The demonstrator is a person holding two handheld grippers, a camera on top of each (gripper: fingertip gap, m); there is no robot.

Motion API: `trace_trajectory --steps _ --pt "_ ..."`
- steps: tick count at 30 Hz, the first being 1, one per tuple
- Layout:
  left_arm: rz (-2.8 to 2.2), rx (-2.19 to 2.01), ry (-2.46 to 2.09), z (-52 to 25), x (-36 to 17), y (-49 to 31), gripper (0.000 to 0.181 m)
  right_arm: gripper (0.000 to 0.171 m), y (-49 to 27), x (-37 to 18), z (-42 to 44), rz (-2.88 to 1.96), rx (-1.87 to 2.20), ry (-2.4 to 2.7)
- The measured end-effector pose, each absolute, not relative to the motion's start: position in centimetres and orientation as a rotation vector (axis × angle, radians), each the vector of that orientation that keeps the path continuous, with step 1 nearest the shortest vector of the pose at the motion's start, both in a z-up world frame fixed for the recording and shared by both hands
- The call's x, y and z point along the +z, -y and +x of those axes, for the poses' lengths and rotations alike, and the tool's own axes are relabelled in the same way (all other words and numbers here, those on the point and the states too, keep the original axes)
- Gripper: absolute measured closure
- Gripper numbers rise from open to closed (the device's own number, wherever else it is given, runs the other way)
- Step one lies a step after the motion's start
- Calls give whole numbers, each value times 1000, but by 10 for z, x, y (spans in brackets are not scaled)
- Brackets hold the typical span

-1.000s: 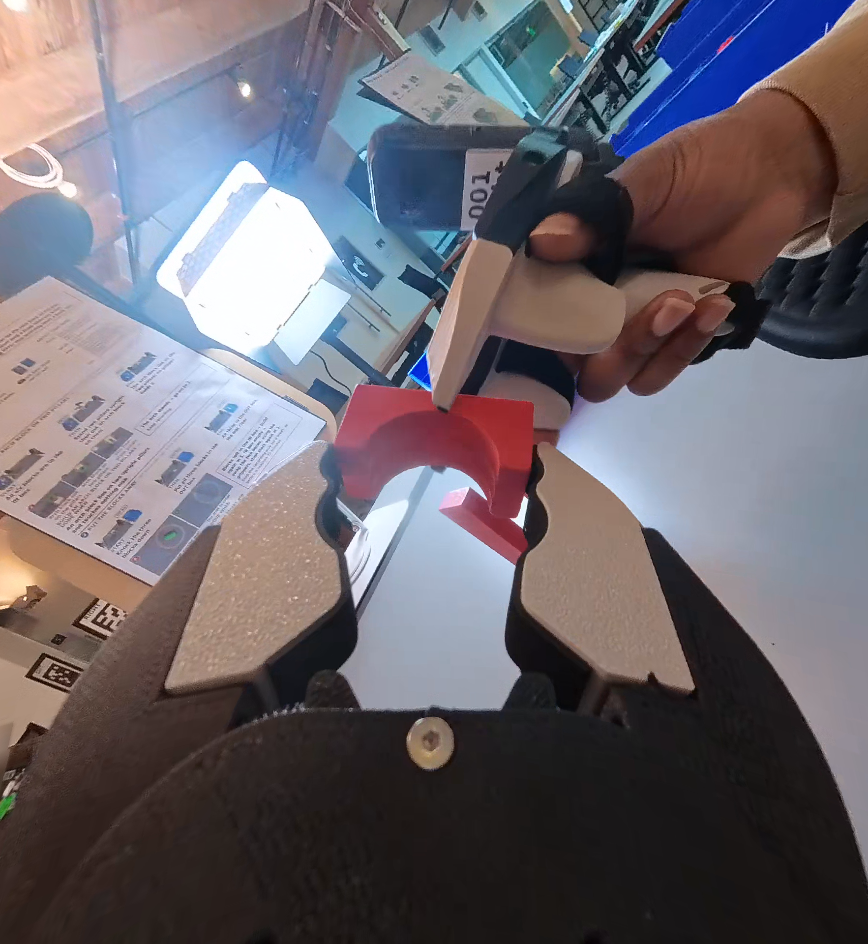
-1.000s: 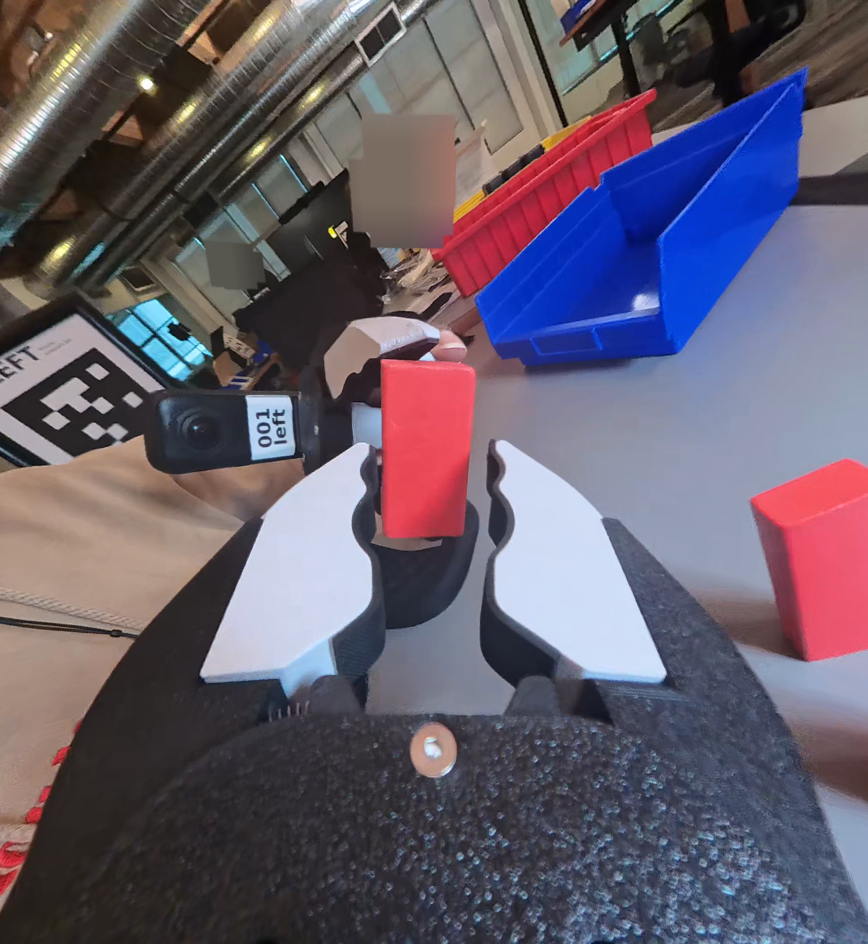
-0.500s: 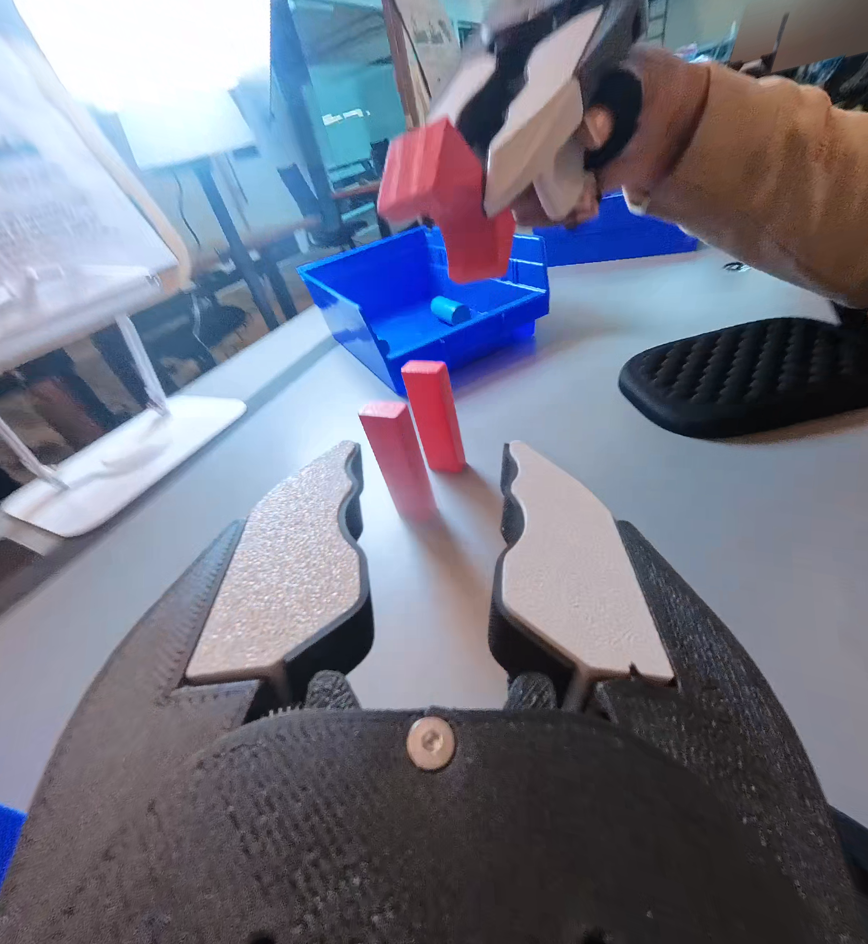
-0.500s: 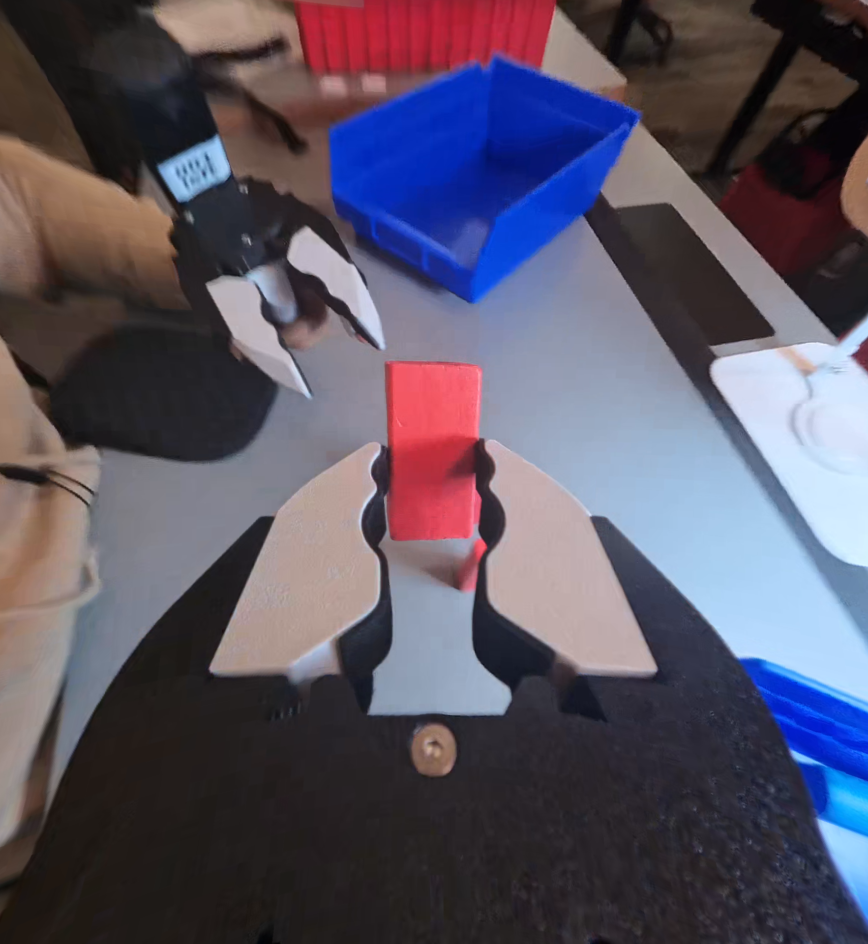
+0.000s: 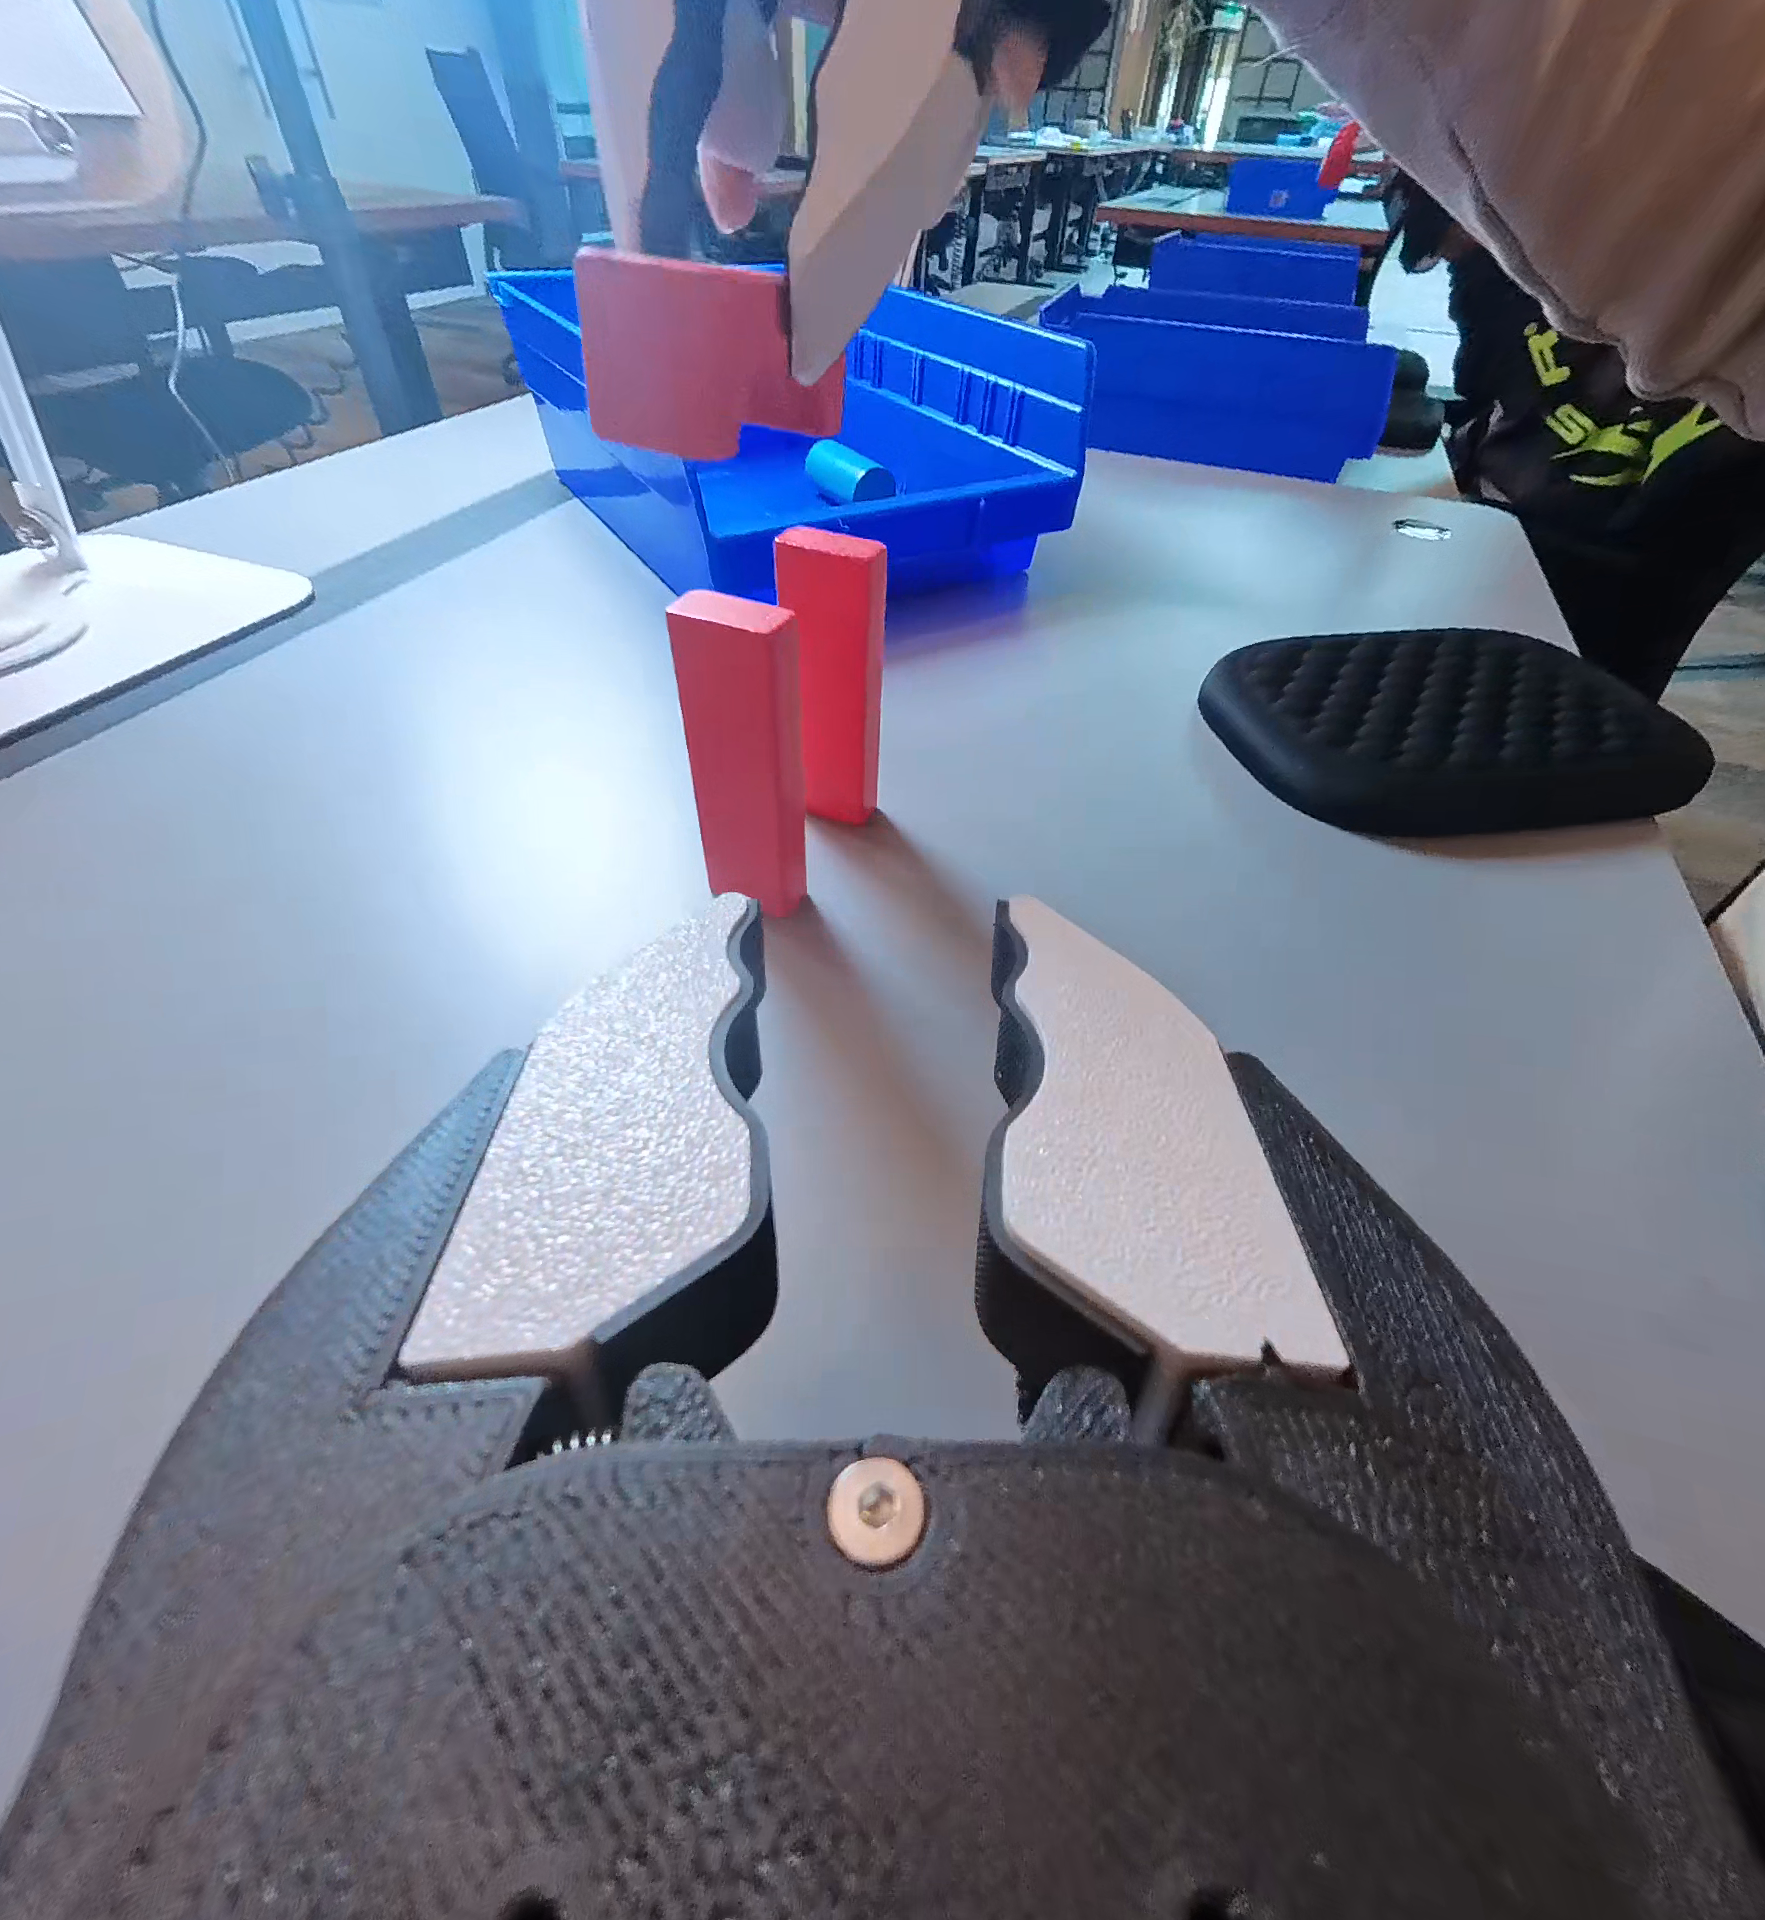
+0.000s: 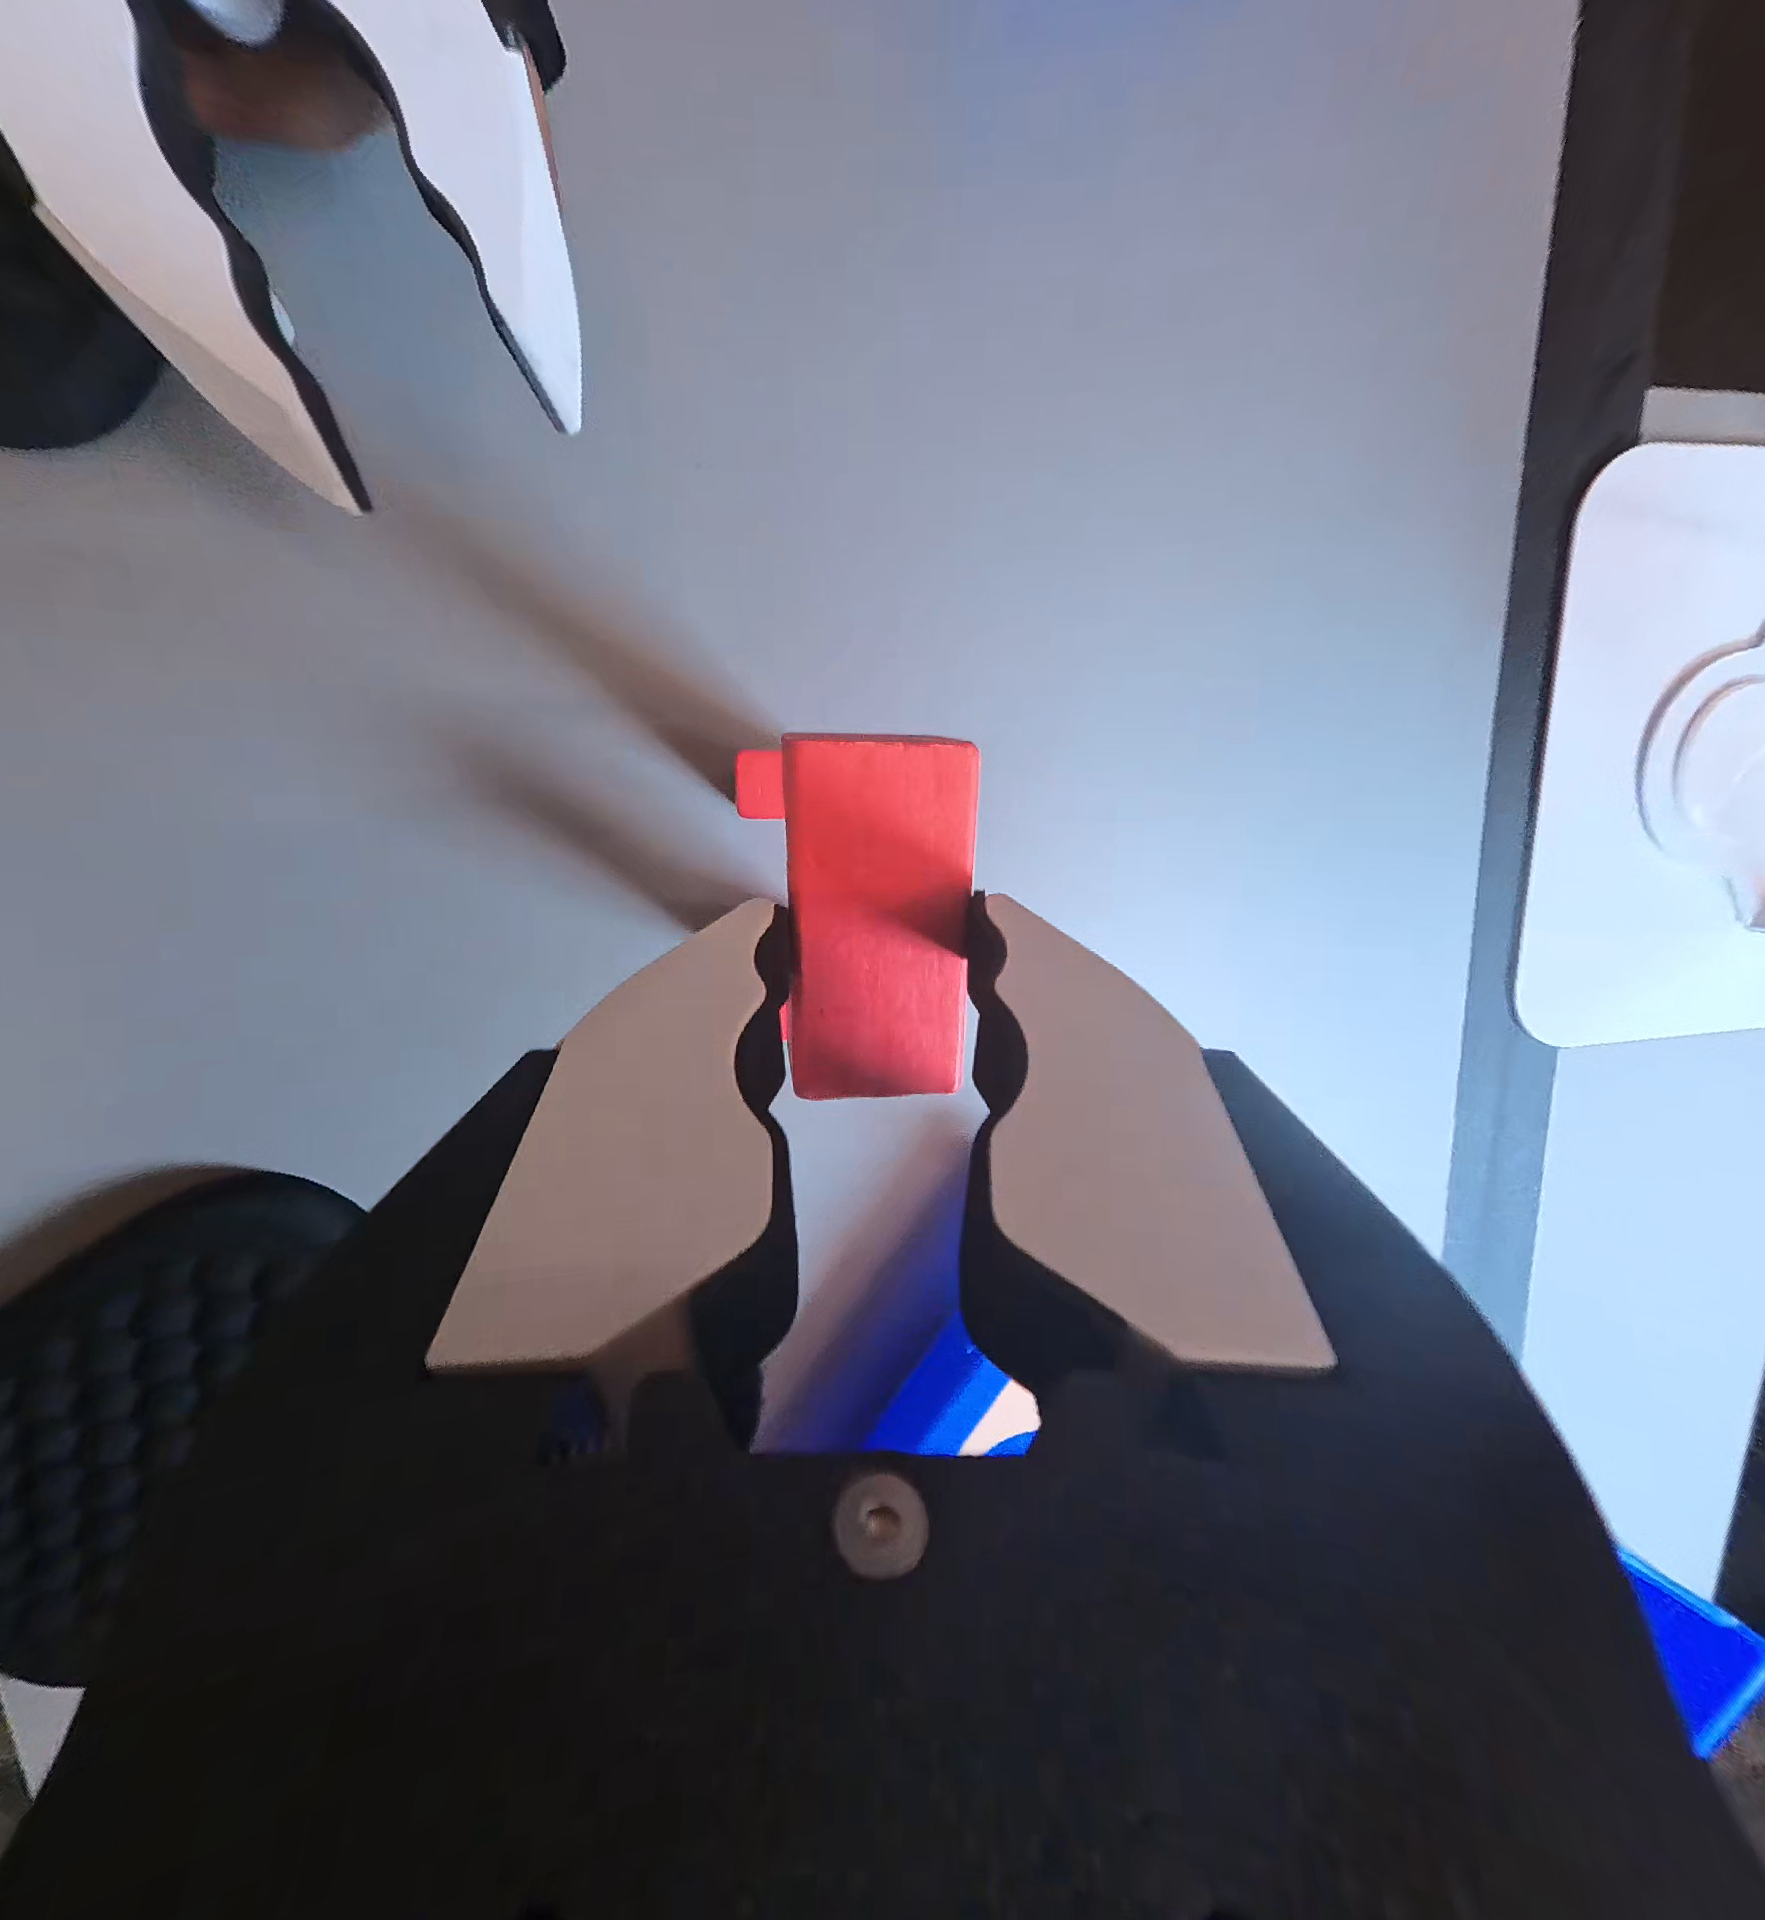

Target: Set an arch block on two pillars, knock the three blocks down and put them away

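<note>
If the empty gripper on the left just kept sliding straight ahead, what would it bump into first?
Probably the nearer red pillar, standing just beyond the left gripper, though it lines up with one finger rather than the gap. The second pillar stands behind it; depth is hard to judge.

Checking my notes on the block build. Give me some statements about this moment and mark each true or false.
1. The right gripper holds the red arch block in its jaws. True.
2. The arch block already rests on the pillars. False: it hangs in the air above them.
3. Both red pillars, near and far, stand upright on the table. True.
4. The left gripper grips a pillar. False: its jaws are open and hold nothing.
5. The blue bin behind the pillars is empty. False: a blue cylinder lies in it.
</note>
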State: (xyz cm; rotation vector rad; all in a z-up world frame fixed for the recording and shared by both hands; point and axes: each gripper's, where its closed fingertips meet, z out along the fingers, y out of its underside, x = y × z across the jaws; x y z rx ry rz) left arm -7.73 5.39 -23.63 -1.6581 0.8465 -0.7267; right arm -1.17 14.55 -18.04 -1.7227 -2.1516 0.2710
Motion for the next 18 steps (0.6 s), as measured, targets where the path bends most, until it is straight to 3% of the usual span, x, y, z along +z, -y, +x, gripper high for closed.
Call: trace_trajectory --steps 18 --pt "-1701 -737 -885 -70 -250 -52 139 138 -138 -203 -6 -1735 233 2201"
